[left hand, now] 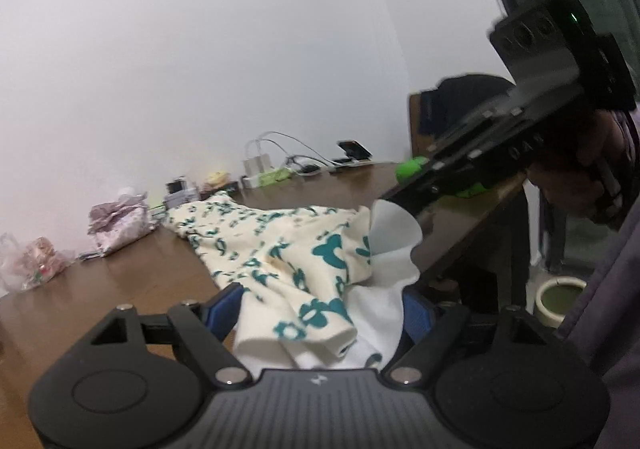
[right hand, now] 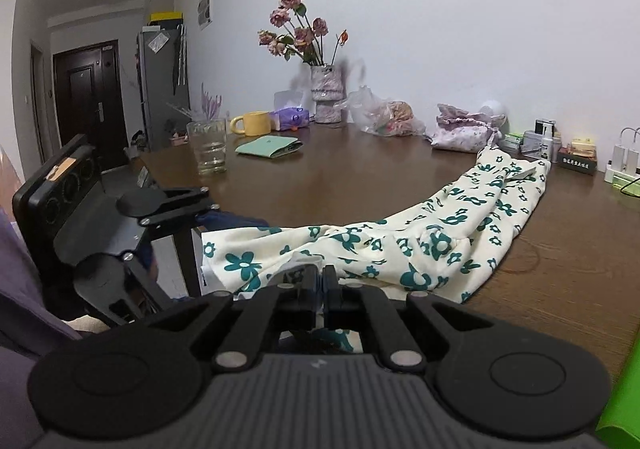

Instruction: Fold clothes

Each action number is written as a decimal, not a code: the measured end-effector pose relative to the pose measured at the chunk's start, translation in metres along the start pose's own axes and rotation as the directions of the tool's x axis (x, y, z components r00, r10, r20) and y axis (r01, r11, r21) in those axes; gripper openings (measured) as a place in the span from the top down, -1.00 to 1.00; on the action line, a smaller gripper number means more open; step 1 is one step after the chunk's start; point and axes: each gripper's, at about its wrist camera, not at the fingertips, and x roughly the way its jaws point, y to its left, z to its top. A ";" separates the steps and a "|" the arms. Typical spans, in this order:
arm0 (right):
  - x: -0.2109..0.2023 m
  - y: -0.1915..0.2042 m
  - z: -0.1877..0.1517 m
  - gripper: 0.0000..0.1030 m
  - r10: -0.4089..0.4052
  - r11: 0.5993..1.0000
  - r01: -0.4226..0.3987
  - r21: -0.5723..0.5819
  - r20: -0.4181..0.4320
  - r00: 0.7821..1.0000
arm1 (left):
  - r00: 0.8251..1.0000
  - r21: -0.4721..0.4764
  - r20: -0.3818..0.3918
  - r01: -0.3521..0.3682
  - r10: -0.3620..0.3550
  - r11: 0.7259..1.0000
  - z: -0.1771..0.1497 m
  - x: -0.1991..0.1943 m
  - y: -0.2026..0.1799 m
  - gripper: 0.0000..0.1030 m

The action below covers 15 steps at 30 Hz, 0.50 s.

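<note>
A cream garment with a teal flower print [right hand: 440,233] lies stretched across the brown wooden table [right hand: 340,177], from the near edge to the far right. In the left wrist view the garment [left hand: 288,249] bunches between my left gripper's [left hand: 320,313] wide-apart blue fingers [left hand: 224,309], with its white inner side showing; the jaws stand open around the cloth. My right gripper [right hand: 322,277] is shut on the garment's near edge. It also shows in the left wrist view [left hand: 384,205], pinching a white fold. The left gripper shows at the left of the right wrist view [right hand: 224,219].
A glass [right hand: 208,147], yellow mug [right hand: 254,123], green notebook [right hand: 270,148], flower vase [right hand: 326,97], plastic bags [right hand: 384,117], a floral pouch [right hand: 460,131] and chargers [right hand: 624,159] line the table's far side. A chair [left hand: 460,105] stands beyond the table end. A bowl [left hand: 558,299] sits on the floor.
</note>
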 end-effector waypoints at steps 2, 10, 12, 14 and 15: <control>0.004 0.001 -0.002 0.91 -0.035 0.999 0.034 -0.018 -0.021 0.999 | 1.000 0.047 -0.021 0.015 -0.014 0.999 -0.001 0.006 -0.006 -0.56; 0.012 0.015 -0.017 0.15 -0.136 0.985 0.129 -0.114 -0.062 0.989 | 0.998 0.100 -0.068 0.011 -0.004 0.995 -0.013 0.014 -0.014 -0.01; 0.013 0.020 -0.023 0.08 -0.161 0.973 0.146 -0.177 -0.069 0.985 | 0.997 0.060 -0.080 0.020 -0.015 0.998 -0.010 0.014 -0.002 0.14; 0.013 0.021 -0.030 0.09 -0.167 0.969 0.146 -0.202 -0.093 0.982 | 0.994 0.008 -0.096 0.052 -0.051 0.999 -0.006 0.013 0.010 0.36; 0.014 0.019 -0.033 0.17 -0.168 0.969 0.145 -0.199 -0.103 0.980 | 0.992 -0.023 -0.102 0.072 -0.074 0.997 -0.003 0.012 0.016 0.44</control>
